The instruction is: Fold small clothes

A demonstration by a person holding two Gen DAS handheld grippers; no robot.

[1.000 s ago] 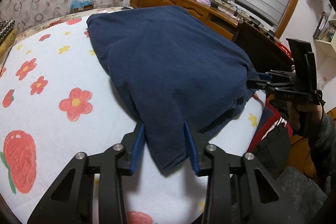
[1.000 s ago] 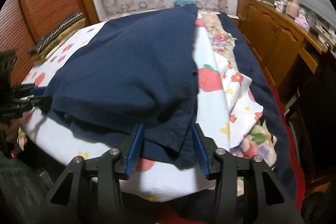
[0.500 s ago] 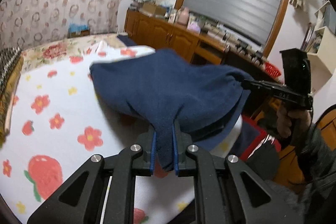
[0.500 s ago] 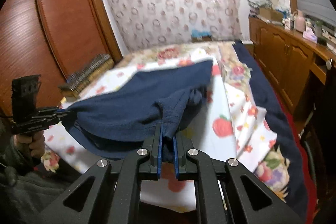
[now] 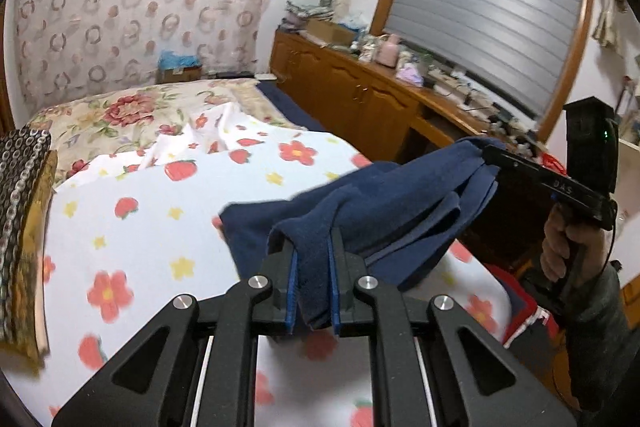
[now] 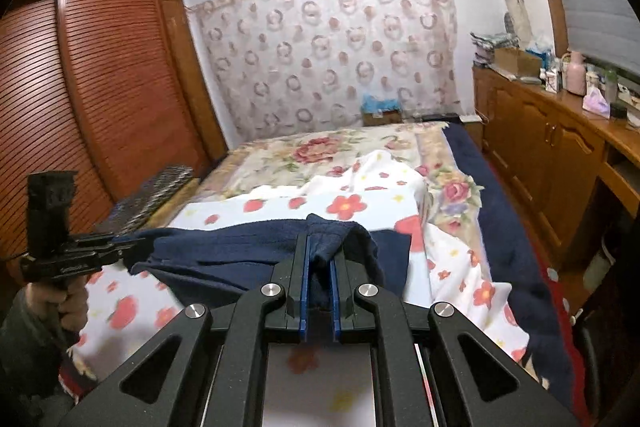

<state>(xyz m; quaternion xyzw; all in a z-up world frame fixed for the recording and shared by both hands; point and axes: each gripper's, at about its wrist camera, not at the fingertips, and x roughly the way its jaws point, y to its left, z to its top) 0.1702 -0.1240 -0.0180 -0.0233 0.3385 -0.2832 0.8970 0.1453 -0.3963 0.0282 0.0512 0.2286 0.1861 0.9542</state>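
A dark navy garment [image 5: 376, 211] hangs stretched between my two grippers above the flowered sheet [image 5: 160, 227]. My left gripper [image 5: 312, 247] is shut on one corner of it, the cloth bunched between the blue pads. My right gripper [image 6: 319, 247] is shut on the other corner of the navy garment [image 6: 240, 259]. In the left wrist view the right gripper [image 5: 490, 155] shows at the right, held by a hand [image 5: 568, 243]. In the right wrist view the left gripper [image 6: 128, 245] shows at the left with a hand [image 6: 68, 303] under it.
The bed carries a white sheet with red flowers and strawberries [image 6: 360, 203] over a rose-patterned cover [image 6: 320, 151]. A patterned cushion [image 5: 20, 211] lies at the bed's left edge. A wooden sideboard [image 5: 360, 95] with clutter runs along the right; a wooden wardrobe [image 6: 100, 99] stands left.
Both grippers closed on the navy garment's near corners and lifted it off the bed. The garment now hangs between them instead of lying spread flat.
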